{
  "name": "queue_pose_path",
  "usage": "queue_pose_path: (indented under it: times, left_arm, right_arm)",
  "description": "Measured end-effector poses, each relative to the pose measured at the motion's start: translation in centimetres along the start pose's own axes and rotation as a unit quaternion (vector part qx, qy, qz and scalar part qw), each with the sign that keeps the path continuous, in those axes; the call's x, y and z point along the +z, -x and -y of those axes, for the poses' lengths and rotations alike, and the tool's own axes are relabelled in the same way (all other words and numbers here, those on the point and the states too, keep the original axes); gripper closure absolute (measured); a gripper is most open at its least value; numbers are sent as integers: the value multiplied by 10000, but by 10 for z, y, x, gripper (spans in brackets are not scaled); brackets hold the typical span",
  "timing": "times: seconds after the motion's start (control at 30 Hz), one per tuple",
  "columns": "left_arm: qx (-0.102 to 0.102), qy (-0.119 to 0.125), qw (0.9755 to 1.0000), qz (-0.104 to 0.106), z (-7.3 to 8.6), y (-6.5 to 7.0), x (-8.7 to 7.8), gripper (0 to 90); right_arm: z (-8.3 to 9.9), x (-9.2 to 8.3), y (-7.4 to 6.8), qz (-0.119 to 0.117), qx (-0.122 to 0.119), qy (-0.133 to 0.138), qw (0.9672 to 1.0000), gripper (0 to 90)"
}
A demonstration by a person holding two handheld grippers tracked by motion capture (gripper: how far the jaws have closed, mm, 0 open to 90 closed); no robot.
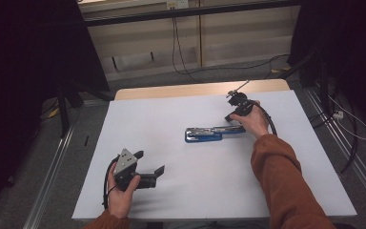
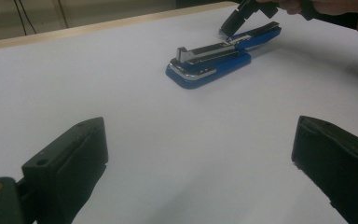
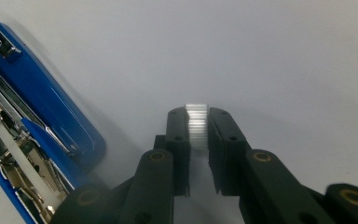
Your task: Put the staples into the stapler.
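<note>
High view: above the table's (image 1: 171,191) near edge, facing forward and down. Left gripper view: low, far, sharing the stapler (image 2: 214,58). Right gripper view: close beside it.

Left gripper (image 1: 148,168) gapes; right gripper (image 3: 197,122) seemingly pinched shut.

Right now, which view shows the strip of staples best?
The right gripper view: the staple strip sits clamped between the right gripper jaws, beside the opened blue stapler. In the high and left gripper views it is too small to make out.
</note>
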State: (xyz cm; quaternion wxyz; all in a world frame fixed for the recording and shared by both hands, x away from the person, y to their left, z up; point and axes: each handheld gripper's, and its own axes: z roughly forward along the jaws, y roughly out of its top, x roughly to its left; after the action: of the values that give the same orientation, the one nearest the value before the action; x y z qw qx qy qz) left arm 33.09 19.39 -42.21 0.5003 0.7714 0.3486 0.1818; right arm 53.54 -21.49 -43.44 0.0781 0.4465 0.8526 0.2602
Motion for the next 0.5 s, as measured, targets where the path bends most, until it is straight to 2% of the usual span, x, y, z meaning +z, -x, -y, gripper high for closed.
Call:
queue_pose_path:
  times: [0.2, 0.5]
  left_arm:
    - [17, 15, 10000, -83, 0, -1, -1, 35]
    - [-5, 12, 10000, -80, 0, -2, -1, 34]
  right_arm:
    - [1, -6, -1, 7, -12, 118, 9999, 788]
    - [6, -13, -2, -51, -67, 335, 9994, 788]
